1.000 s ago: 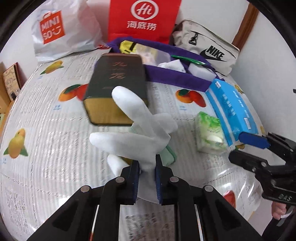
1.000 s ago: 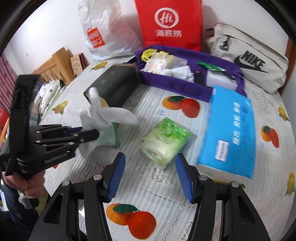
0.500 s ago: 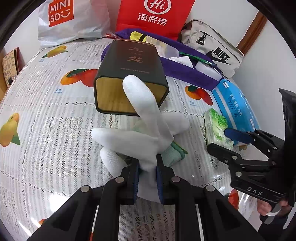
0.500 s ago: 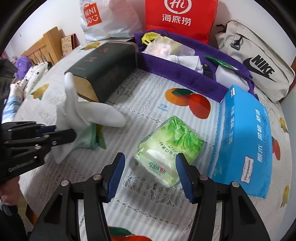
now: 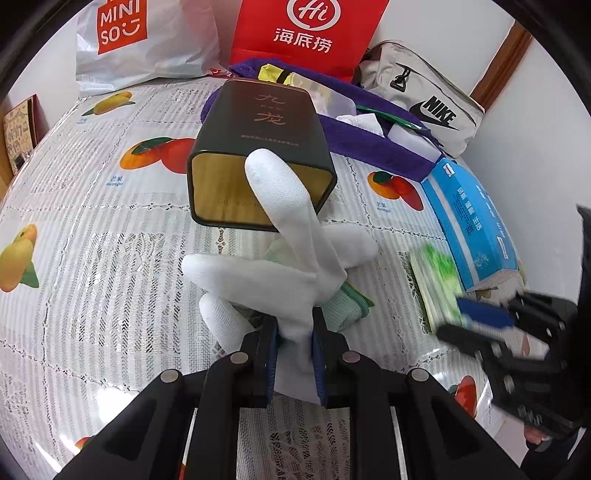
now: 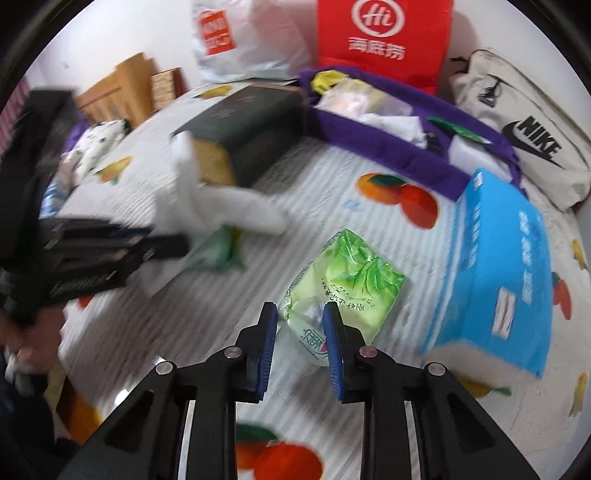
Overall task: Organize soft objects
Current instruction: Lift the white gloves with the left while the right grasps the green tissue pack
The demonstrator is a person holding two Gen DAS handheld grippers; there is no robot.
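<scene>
Fruit-print tablecloth [image 5: 110, 229], bags at back. My L gripper [image 5: 293, 332] pinches white glove [image 5: 280, 258] by cuff, near tin [image 5: 258, 155]. R gripper [image 6: 299, 332] clamped on green tissue pack [image 6: 343, 280] corner. Risk: slick wrapper slips out; glove fingers snag tin.

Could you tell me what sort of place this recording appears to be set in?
Probably a home, likely a dining table against a wall: a fruit-printed lace tablecloth, a red Haidilao paper shopping bag, a beige Nike waist bag, and a wooden bed frame beyond.
</scene>
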